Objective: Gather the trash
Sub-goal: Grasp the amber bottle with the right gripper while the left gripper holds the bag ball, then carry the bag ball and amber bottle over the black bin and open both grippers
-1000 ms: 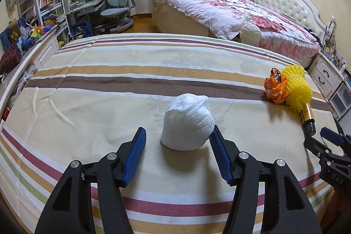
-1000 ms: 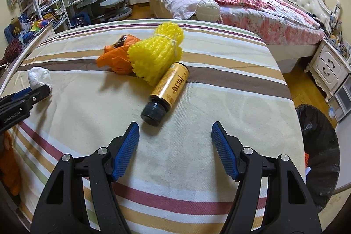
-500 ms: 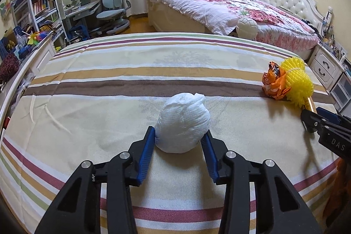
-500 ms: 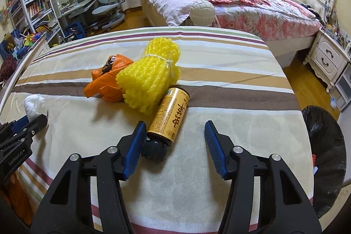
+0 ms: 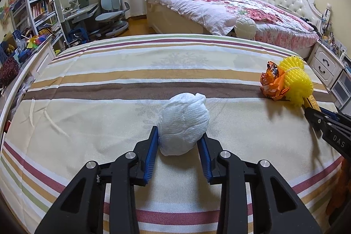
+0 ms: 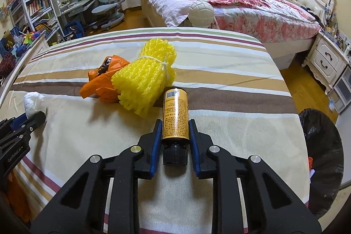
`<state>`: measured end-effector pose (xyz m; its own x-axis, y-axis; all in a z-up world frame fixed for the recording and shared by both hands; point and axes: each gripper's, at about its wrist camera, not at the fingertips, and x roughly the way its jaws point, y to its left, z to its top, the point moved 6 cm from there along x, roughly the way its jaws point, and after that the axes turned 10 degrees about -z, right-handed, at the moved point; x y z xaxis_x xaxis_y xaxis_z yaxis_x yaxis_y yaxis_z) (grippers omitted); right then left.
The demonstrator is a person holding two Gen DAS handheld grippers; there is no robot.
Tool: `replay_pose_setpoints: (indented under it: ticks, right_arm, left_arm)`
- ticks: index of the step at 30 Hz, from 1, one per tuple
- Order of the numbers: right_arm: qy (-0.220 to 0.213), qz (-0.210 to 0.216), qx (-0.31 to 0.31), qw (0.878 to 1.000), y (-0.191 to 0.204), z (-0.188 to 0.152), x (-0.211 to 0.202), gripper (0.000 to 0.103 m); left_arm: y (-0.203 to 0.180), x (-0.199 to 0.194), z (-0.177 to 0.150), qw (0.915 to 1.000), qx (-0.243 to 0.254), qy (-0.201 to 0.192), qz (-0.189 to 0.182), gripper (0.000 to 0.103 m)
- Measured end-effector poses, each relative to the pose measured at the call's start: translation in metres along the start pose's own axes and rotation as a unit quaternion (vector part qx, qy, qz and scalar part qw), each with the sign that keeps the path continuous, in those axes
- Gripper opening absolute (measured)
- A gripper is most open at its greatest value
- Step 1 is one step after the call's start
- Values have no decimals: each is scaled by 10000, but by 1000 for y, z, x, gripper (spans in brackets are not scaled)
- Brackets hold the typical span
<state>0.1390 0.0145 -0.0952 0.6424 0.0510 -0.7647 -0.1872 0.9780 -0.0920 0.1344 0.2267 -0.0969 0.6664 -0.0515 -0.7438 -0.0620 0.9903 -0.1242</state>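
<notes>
Left tongs (image 5: pixel 178 142), their jaws having just been closing, are now pressing both blue pads against the white paper wad (image 5: pixel 183 124), which is sitting at centre frame on the striped bed cover (image 5: pixel 131 71). Right tongs (image 6: pixel 174 133), also just closing, are gripping the amber bottle (image 6: pixel 175 115) lying cap toward the camera. Just above it, the yellow foam netting (image 6: pixel 144 80) is touching the orange wrapper (image 6: pixel 103 84). A black bin bag (image 6: pixel 322 146) is showing at right edge.

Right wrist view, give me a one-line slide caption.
Right gripper jaws, just closing, clamp a gold bottle lying on the striped bedspread beside yellow foam netting.
</notes>
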Motion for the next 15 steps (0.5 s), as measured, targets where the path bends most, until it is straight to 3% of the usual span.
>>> replay_pose_setpoints:
  ticks: [8,15]
  right_arm:
    - [-81,47,85,9999,-11,-18,-18,23]
    - [-212,28,220,9995,-32,-35,-40,23]
  left_arm:
    - [-9,-13,-4,9999,6,-143,-77,34]
    - [-40,-28,-13,9992,113,-276,-280,34]
